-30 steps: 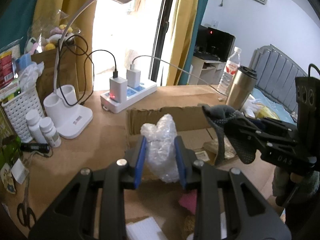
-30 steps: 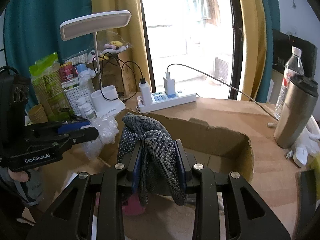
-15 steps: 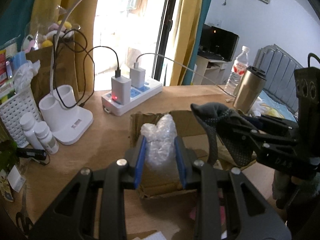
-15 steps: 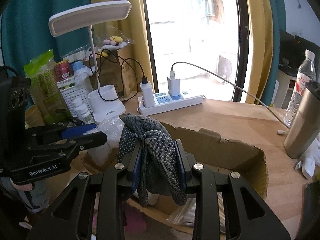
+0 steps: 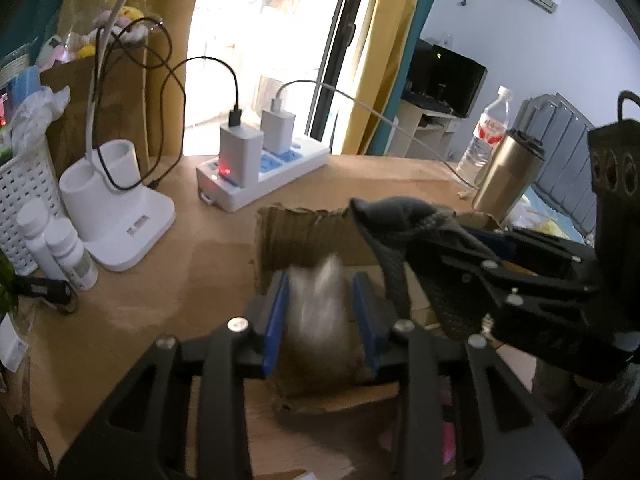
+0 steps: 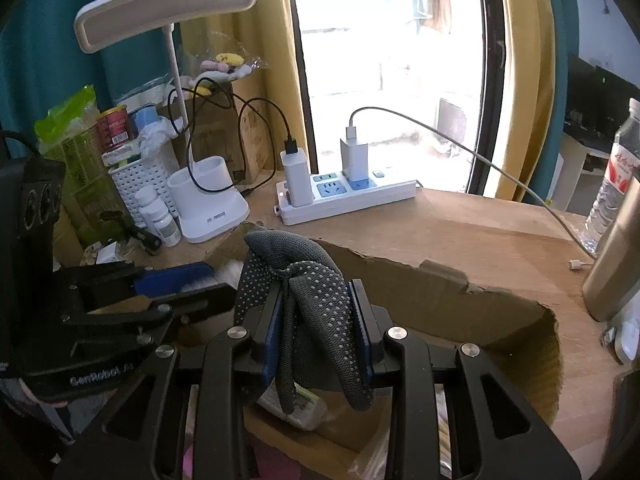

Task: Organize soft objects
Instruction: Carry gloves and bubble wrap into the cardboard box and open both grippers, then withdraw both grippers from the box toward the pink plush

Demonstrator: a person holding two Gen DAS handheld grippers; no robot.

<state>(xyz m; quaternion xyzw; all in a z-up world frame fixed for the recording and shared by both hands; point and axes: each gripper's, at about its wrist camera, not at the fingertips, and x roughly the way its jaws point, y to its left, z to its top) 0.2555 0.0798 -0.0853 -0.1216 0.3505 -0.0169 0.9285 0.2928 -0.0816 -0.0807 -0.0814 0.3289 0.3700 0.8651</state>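
Note:
My left gripper (image 5: 320, 316) has spread its blue pads, and the clear bubble wrap wad (image 5: 318, 304) between them is a motion-blurred smear over the open cardboard box (image 5: 304, 232). I cannot tell whether the pads still touch it. My right gripper (image 6: 316, 328) is shut on a grey dotted knit glove (image 6: 304, 292) and holds it above the same box (image 6: 440, 300). In the left wrist view the glove (image 5: 404, 216) hangs from the right gripper just right of my left one. The left gripper (image 6: 176, 284) shows at the left of the right wrist view.
A white power strip with chargers (image 6: 344, 196), a white desk lamp base (image 6: 208, 204), pill bottles (image 5: 60, 248) and a white basket (image 6: 140, 176) stand behind the box. A steel tumbler (image 5: 504, 176) and a water bottle (image 5: 486, 132) stand at the right. Pink items lie below the grippers.
My left gripper moved forward over the box and its pads spread apart; the bubble wrap blurs between them. My right gripper carried the glove further over the box.

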